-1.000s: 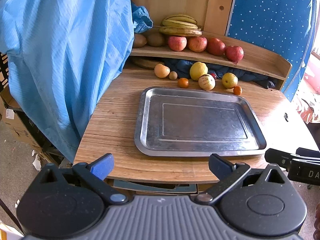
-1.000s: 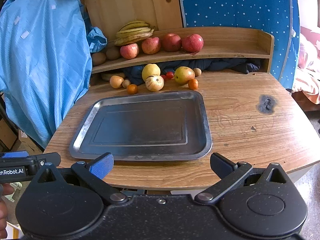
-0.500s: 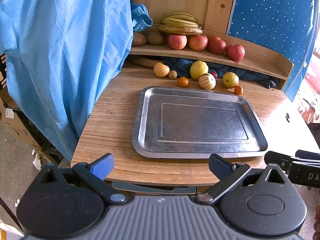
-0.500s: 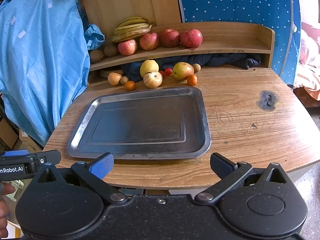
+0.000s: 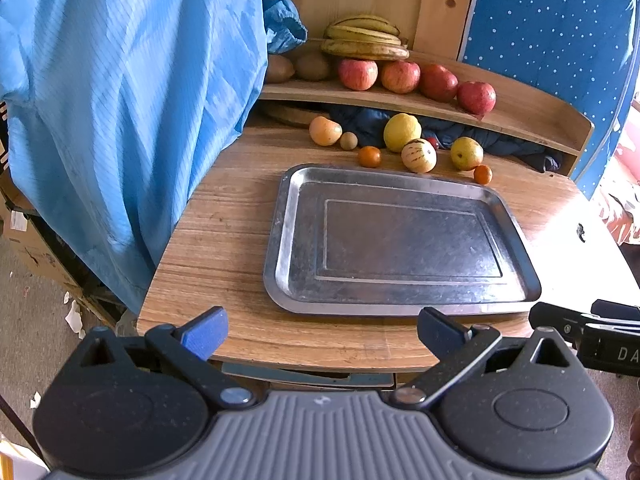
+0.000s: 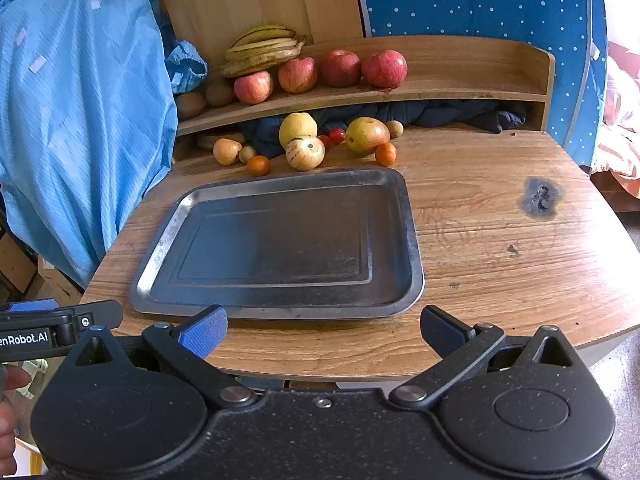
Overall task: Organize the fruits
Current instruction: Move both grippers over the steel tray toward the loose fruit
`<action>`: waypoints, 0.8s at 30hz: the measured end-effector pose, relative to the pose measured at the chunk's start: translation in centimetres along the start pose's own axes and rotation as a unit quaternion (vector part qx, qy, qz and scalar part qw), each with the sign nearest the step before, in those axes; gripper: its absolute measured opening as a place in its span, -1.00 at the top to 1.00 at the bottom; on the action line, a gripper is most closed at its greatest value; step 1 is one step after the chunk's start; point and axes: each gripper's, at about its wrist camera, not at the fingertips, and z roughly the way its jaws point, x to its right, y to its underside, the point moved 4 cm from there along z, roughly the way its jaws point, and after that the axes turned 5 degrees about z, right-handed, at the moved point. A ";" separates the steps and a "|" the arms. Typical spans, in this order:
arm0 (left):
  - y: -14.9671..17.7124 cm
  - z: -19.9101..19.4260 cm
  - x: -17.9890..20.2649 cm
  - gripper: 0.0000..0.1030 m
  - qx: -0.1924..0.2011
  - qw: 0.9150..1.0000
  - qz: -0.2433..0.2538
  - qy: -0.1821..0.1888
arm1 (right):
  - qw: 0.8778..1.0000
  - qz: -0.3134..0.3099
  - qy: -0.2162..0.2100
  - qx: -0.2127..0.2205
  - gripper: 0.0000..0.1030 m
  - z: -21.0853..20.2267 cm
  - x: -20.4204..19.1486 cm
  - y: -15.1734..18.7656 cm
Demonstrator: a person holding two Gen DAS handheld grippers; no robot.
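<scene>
Tray (image 5: 288,216) lies lengthwise left-right; both hand-held grippers (image 5: 322,330) (image 6: 322,330) gape, holding nothing.

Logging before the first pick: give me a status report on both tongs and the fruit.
Left tongs, right tongs open, holding nothing. Tray bare; loose fruit behind it. Nothing in the way.

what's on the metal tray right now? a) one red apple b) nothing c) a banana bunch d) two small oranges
b: the metal tray has a bare surface, while the bananas and red apples sit on the shelf and the small oranges lie on the table behind the tray.
</scene>
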 end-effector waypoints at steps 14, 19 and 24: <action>-0.7 2.1 0.5 -0.99 -0.024 1.000 -0.002 -0.001 | 1.000 0.000 -0.003 -0.018 -0.99 1.5 0.6 -0.2; -1.3 3.1 0.8 -0.99 -0.033 0.999 -0.005 -0.006 | 1.000 -0.001 -0.004 -0.023 -0.99 2.3 1.1 -0.7; -2.2 4.2 1.0 -0.99 -0.039 0.999 -0.012 -0.011 | 1.000 -0.006 -0.010 -0.028 -0.99 3.3 1.6 -1.6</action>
